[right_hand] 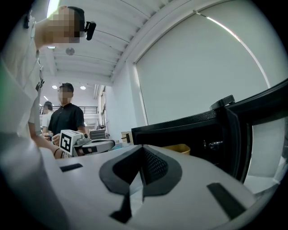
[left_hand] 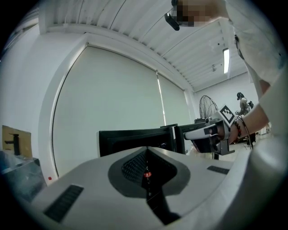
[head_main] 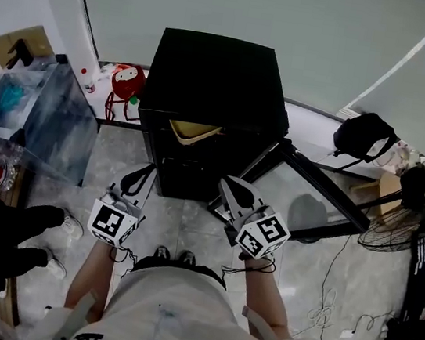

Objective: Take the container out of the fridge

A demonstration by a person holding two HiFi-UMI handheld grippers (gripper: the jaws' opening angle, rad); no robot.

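1. I see a black fridge [head_main: 211,70] standing on the floor ahead of me; its door [head_main: 316,189] is swung open to the right; a yellow container [head_main: 194,131] sits on the upper shelf inside.
2. My left gripper [head_main: 147,173] hovers just in front of the opening, below and left of the container; its jaws are pressed together with nothing between them.
3. My right gripper [head_main: 230,187] hovers near the open door; its jaws are likewise closed and empty.
4. Neither gripper touches the container.
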